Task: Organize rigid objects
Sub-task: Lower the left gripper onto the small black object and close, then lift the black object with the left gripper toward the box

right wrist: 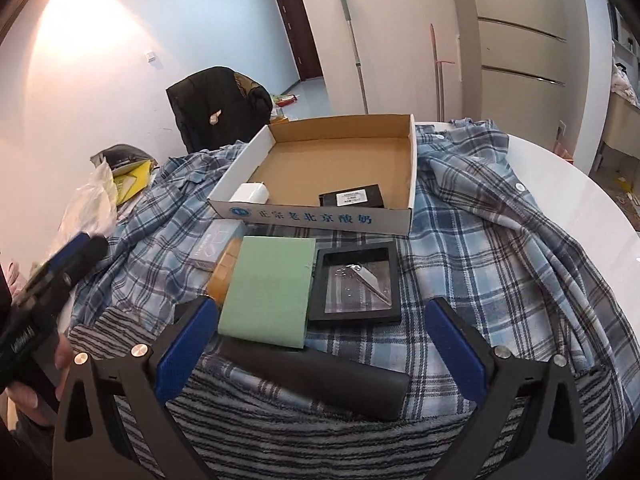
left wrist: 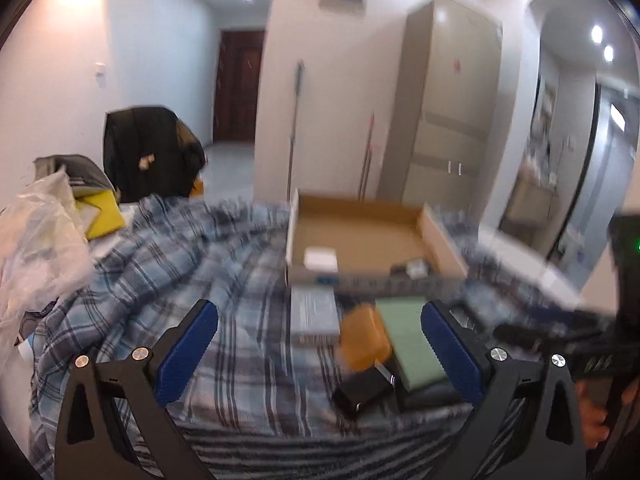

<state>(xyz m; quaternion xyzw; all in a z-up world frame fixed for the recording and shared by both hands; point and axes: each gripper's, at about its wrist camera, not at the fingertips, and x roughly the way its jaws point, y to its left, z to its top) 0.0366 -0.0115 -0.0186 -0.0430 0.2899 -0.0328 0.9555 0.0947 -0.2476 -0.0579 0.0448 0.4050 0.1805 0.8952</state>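
An open cardboard box sits on a plaid cloth and holds a white charger and a small black box. In front of it lie a green pad, an orange block, a clear case, a black framed case and a long black case. My right gripper is open over the long black case. My left gripper is open above the orange block and the green pad; its view is blurred.
The plaid cloth covers a round white table. A plastic bag and yellow item lie at the left. A chair with a dark jacket stands behind, with a cabinet further back.
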